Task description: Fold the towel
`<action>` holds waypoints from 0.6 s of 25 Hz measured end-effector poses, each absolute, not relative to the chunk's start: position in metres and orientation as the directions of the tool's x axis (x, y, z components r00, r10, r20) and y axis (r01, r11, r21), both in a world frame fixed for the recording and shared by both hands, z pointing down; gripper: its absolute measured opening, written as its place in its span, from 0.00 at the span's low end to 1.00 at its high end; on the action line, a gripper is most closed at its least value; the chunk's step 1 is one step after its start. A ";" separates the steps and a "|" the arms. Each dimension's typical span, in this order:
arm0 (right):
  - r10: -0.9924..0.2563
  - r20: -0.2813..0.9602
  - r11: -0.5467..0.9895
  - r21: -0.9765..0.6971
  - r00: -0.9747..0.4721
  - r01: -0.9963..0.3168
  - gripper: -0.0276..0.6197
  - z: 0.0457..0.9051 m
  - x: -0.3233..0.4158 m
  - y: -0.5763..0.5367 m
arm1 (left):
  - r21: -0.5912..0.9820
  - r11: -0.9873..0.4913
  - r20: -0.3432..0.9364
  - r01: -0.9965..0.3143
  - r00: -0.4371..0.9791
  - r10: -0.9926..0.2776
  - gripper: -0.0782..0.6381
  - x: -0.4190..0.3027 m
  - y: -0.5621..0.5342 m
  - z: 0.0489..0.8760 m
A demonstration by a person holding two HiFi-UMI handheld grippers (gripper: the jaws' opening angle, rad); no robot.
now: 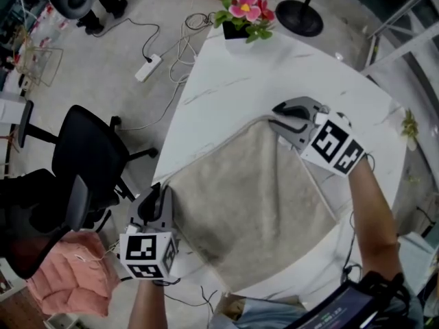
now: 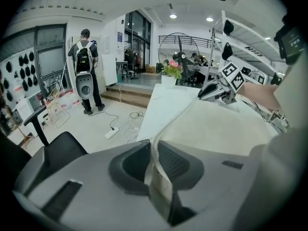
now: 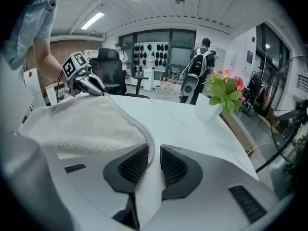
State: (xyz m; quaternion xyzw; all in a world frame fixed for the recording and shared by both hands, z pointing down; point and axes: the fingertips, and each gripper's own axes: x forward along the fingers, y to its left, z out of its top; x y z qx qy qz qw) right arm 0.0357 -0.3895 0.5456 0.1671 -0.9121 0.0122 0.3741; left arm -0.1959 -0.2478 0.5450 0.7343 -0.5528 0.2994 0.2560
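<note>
- Towel [image 1: 254, 204]: beige pile cloth, spread flat on the white table [image 1: 274, 67]. It is set cornerwise to the person, and its nearest corner droops over the table's near rim. Its sides look about equal, so its long axis cannot be told.
- Held edge: runs straight from the left gripper [image 1: 161, 192] away and rightward to the right gripper [image 1: 278, 123]. The rest of the cloth lies to the right of that line.
- Left gripper [image 2: 155, 162]: jaws pinch the towel's left corner at the table's left rim; a fold of hem stands between the pads.
- Right gripper [image 3: 153, 165]: jaws nip the far corner, and the cloth trails off to its left.
- Markings: each gripper's cube carries black-and-white square marker patterns. Dark lettering on a white beam [image 2: 253, 47] beyond the right gripper is too small to read.
- Flower pot [image 1: 245, 12]: on the table's far corner, well beyond the right gripper.
</note>
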 end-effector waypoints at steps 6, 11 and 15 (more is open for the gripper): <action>-0.345 0.643 0.918 0.080 -0.684 -0.389 0.22 0.522 0.043 -0.388 | 0.071 -0.294 0.677 -0.953 0.262 -0.688 0.33 -0.194 -0.249 0.526; -0.419 0.607 0.881 0.092 -0.675 -0.464 0.26 0.487 0.051 -0.378 | 0.052 -0.388 0.645 -0.920 0.327 -0.691 0.37 -0.193 -0.244 0.505; -0.498 0.648 0.829 0.160 -0.576 -0.536 0.28 0.490 0.064 -0.380 | 0.057 -0.455 0.654 -0.889 0.377 -0.655 0.37 -0.194 -0.248 0.510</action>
